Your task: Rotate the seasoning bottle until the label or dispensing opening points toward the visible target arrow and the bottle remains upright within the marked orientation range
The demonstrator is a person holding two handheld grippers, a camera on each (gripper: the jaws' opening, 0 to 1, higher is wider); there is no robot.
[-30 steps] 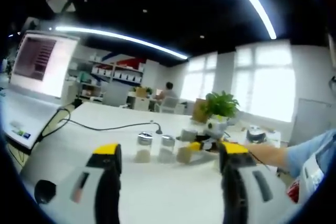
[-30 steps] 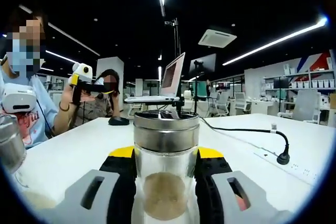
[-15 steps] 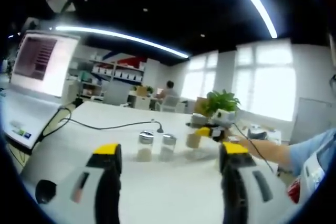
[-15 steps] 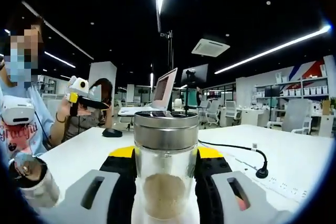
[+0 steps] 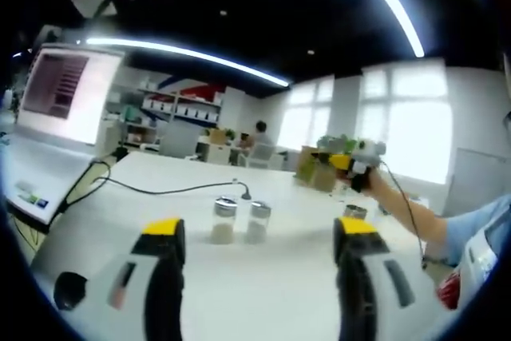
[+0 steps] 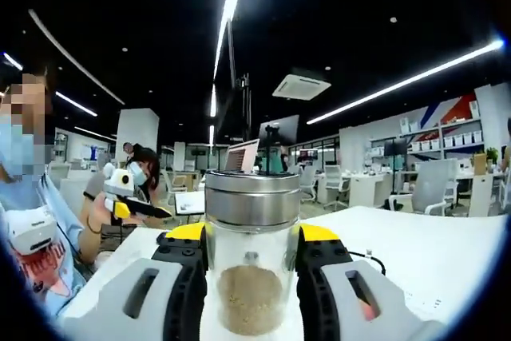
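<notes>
Right tool (image 6: 251, 265): it rises from the bottom of the right gripper view, and its two yellow-tipped jaws press on both sides of the bottle.
Bottle (image 6: 251, 257): a clear glass seasoning bottle with a metal lid, in the lower centre of the right gripper view, upright between the jaws. Brown powder fills its lower part. I cannot see a label or an opening on it.
Same bottle, left gripper view: the right tool (image 5: 349, 159) appears at the right of centre, lifted above the white surface (image 5: 263, 277), held by a hand with a blue sleeve. The bottle in it is too blurred to make out.
Left tool (image 5: 257, 237): at the bottom of the left gripper view, its jaws stand wide apart with nothing between them.
Two small jars (image 5: 239, 220): they stand upright, just beside each other, on the surface in the centre of the left gripper view.
Laptop (image 5: 56, 109): open, at the upper left of the left gripper view.
Black cable (image 5: 160, 192): it lies on the surface between the laptop and the two jars.
</notes>
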